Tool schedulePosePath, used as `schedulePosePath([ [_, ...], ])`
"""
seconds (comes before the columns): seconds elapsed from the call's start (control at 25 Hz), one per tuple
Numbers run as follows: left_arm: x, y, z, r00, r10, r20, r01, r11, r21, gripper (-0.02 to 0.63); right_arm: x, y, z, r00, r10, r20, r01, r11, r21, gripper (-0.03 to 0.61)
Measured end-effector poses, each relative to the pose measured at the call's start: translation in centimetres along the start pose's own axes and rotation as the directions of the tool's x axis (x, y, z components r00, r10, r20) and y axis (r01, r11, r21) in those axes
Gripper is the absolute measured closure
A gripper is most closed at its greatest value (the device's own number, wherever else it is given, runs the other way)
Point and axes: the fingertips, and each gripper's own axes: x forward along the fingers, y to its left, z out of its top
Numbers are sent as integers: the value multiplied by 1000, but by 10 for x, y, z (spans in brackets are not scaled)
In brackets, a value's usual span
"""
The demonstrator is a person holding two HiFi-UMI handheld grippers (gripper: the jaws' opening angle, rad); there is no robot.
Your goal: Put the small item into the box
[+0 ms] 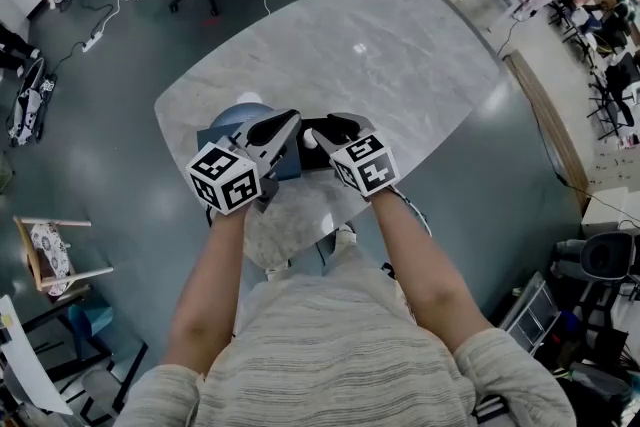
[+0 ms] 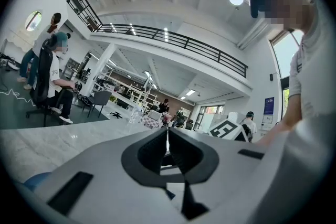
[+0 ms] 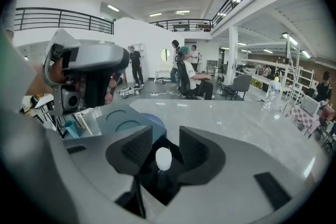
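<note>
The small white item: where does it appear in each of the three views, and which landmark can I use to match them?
Head view: the small white item is a pale spot near the picture's centre, at the near edge of the marble table.
Left gripper view: not in it.
Right gripper view: low centre, between the open jaws of the right gripper.
Shared landmark: the marble table, also at and.

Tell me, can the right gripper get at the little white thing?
Probably yes. The little white thing sits straight ahead in the gap between the open jaws of the right gripper, not touching either, and nothing covers it.
</note>
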Motion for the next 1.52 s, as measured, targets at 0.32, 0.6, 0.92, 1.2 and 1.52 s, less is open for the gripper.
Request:
schedulePosePath([
  [0.32, -5, -19, 18, 999, -28, 32, 27, 999, 38, 589, -44, -1, 44, 983, -36, 177, 33, 999, 25, 537],
  [0.6, -11, -30, 36, 997, -37, 73, 32, 998, 62, 589, -82, 3, 89, 945, -43, 323, 33, 999, 36, 554],
  [0.92, -19, -51, 68, 989, -61, 134, 45, 992, 121, 589, -134, 12, 135, 888, -44, 457, 46, 999, 6, 558],
  [1.2, -34, -66, 106, 978, -58, 198, 25, 986, 167, 589, -174, 15, 168, 832, -67, 551, 105, 994, -38, 558],
  [1.52, -41, -80, 134, 970, -75, 230, 11, 963, 268, 589, -195, 19, 188, 810, -49, 585, 125, 988, -89, 560],
])
